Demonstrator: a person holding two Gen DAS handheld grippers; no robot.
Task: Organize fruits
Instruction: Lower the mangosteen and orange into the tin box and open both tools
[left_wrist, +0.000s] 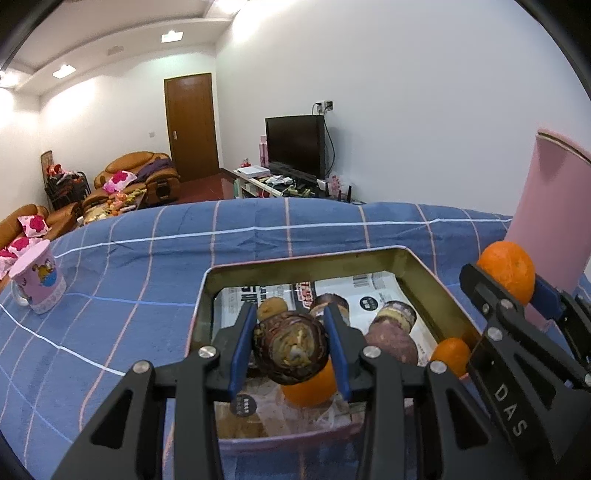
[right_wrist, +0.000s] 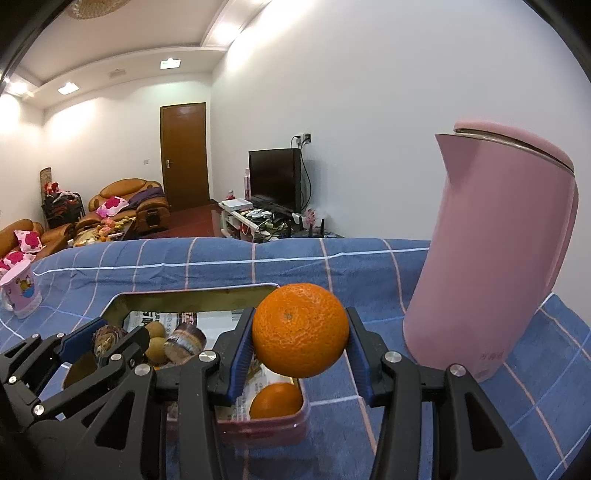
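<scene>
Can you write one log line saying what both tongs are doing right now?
left tongs: shut on mangosteen, above tin tray | right tongs: shut on orange, above tray's right edge | pink kettle: upright

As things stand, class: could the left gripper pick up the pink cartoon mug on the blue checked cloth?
Probably not yet. The left gripper is shut on a dark brown round fruit over the metal tin. The pink cartoon mug stands unobstructed, far to its left.

Pitted glossy orange (right_wrist: 300, 329), smooth matt pink jug (right_wrist: 495, 254), woven checked cloth (left_wrist: 147, 258), metal tin (left_wrist: 424, 273)
</scene>
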